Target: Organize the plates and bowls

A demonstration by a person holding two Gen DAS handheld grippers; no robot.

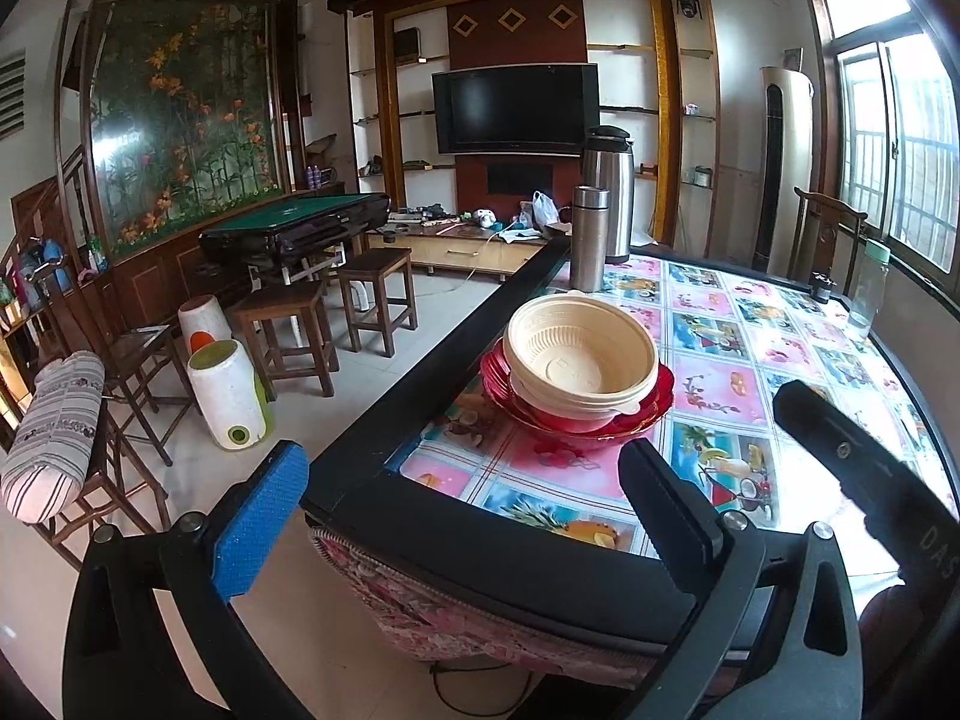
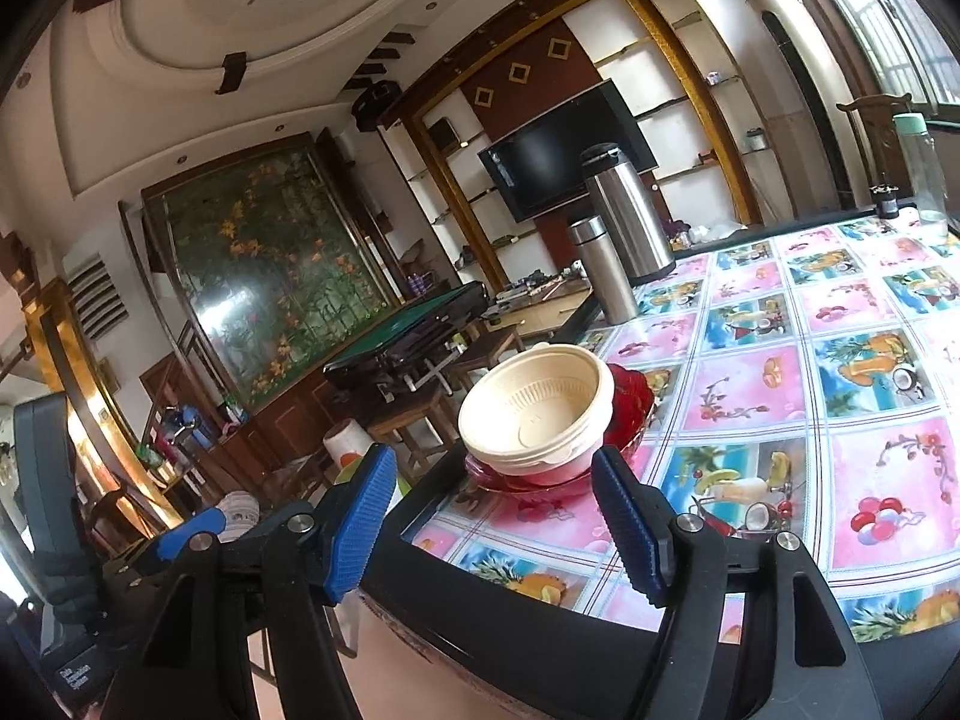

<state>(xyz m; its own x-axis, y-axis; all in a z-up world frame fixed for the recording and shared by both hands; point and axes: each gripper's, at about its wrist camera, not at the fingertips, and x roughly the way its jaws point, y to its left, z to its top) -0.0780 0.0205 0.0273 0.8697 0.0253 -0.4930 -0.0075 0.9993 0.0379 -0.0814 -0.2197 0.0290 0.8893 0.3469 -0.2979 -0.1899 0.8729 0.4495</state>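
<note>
Left gripper [image 1: 456, 498]: I see its jaws wide apart, holding nothing, over the near corner of the table [image 1: 420, 516].
Right gripper [image 2: 492, 516]: also wide open and empty, just before the same corner.
Stack: cream bowls [image 1: 579, 360] nested one in another, sitting in red plates [image 1: 651, 405] near the table's left edge; the top bowl is empty (I cannot count the bowls surely).
Behind the stack: a slim steel flask [image 1: 588, 237], then a bigger steel thermos [image 1: 609, 192].
Far right edge: clear bottle [image 1: 867, 285] with green cap.
Only left view: stools [image 1: 375, 294] on the floor.
Only right view: the ceiling [image 2: 252, 12], and the stack tilted by the camera angle.
</note>
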